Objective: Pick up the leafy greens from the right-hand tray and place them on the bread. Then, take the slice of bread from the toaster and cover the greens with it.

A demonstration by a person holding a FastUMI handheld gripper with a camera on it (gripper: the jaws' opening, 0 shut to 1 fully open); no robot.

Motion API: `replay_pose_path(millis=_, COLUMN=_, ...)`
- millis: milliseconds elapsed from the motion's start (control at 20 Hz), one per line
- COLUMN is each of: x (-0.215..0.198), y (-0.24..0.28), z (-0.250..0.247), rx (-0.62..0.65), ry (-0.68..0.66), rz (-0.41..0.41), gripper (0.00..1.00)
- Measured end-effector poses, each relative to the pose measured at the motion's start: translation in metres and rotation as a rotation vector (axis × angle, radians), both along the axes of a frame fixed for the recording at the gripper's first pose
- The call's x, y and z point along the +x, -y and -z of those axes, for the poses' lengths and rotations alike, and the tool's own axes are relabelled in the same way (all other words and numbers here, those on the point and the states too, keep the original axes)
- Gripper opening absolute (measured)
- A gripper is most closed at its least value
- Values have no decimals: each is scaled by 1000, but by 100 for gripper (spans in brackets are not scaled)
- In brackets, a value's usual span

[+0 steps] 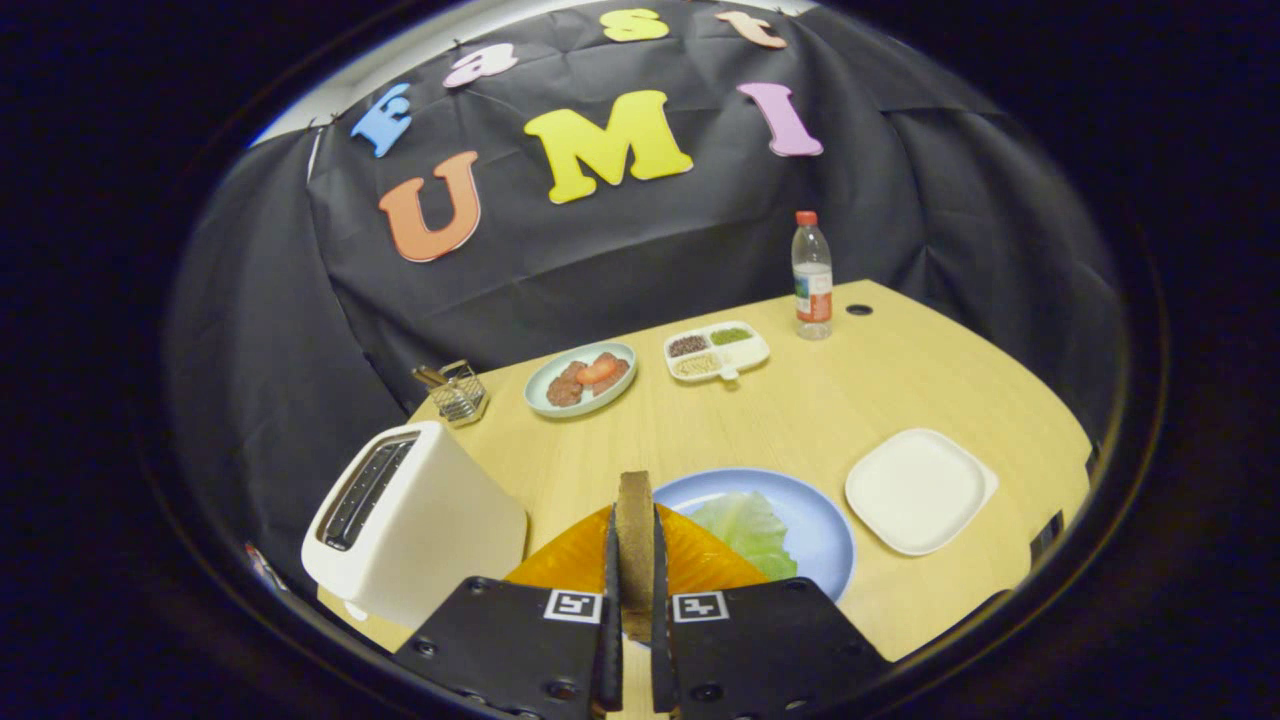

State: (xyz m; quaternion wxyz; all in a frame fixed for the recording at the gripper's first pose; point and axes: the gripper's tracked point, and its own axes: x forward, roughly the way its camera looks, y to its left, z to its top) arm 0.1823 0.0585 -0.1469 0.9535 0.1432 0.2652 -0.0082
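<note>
My gripper (634, 545) is shut on a slice of bread (634, 510), held on edge between the two fingers. Just beyond the fingers lies a blue plate (825, 530) with pale leafy greens (745, 525) on it. An orange, ribbed sheet-like thing (575, 555) spreads under the fingers over the plate's near side; I cannot tell whether bread lies under the greens. The white toaster (420, 520) stands to the left of the fingers, its slots facing up.
A white square tray (920, 490) lies to the right of the blue plate. Farther back are a pale plate of sausages and tomato (582, 378), a divided dish of seeds (716, 351), a wire basket (458, 392) and a water bottle (812, 275).
</note>
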Motion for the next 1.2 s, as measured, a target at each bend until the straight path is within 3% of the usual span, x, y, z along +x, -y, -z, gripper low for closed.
replay_pose_path(millis=150, x=1, y=29, z=18, rx=10, ry=-16, rz=33, gripper=11)
replay_pose_path(millis=500, x=4, y=63, z=65, rx=9, ry=-39, rz=22, gripper=11)
replay_pose_path(millis=800, x=5, y=69, z=75, rx=7, ry=5, rz=-46, gripper=17)
replay_pose_path(millis=900, x=2, y=80, z=76, rx=-63, ry=4, rz=-19, gripper=30)
replay_pose_path(millis=950, x=2, y=81, z=76, rx=-85, ry=9, rz=-23, gripper=48)
replay_pose_path(millis=1050, x=1, y=83, z=66, rx=-131, ry=36, rz=-12, gripper=53)
replay_pose_path(millis=1200, x=-9, y=80, z=49, rx=-164, ry=71, rz=-11, gripper=78)
